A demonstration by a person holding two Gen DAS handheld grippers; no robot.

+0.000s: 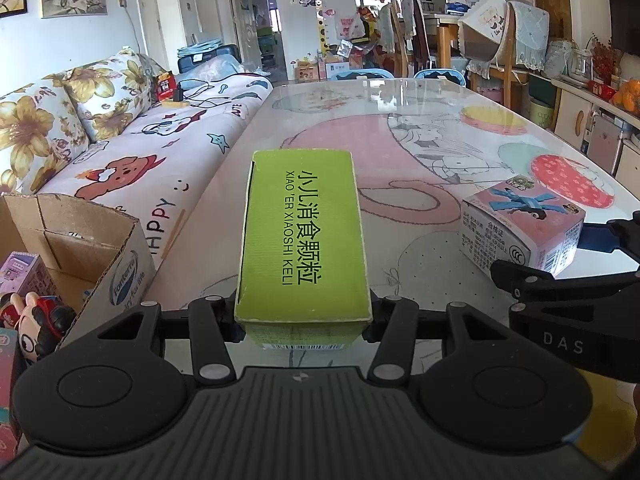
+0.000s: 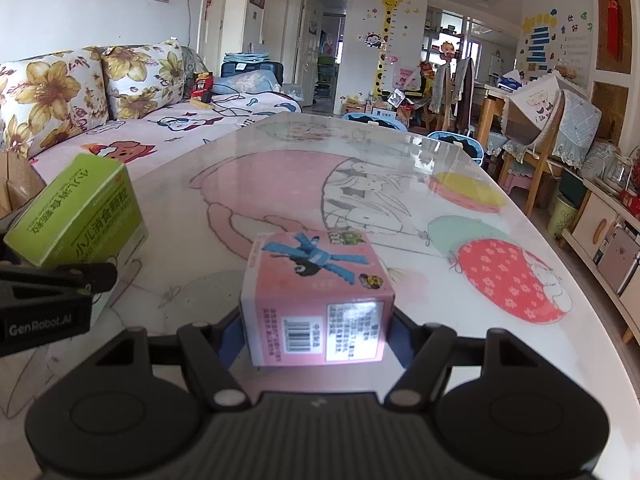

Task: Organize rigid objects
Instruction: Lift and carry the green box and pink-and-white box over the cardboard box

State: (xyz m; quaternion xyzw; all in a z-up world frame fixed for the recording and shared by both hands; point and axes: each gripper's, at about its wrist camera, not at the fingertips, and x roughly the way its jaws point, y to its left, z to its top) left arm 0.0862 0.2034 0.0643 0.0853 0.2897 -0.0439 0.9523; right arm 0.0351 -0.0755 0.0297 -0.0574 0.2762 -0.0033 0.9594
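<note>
A long green medicine box (image 1: 304, 236) with black print sticks forward over the table, and my left gripper (image 1: 304, 322) is shut on its near end. The green box (image 2: 80, 212) also shows at the left of the right wrist view, above a finger (image 2: 88, 276) of the left gripper. My right gripper (image 2: 316, 334) is shut on a pink cube-shaped box (image 2: 316, 292) with a blue figure on top and a barcode facing me. In the left wrist view the pink box (image 1: 520, 232) sits to the right, clamped by the right gripper (image 1: 568, 258).
A glossy table (image 1: 400, 140) with a pink cartoon print stretches ahead. To its left is an open cardboard carton (image 1: 100, 248) with toy boxes and a doll (image 1: 36, 320) beside it. A patterned sofa (image 1: 140, 152) runs along the left. Chairs and cabinets crowd the far right.
</note>
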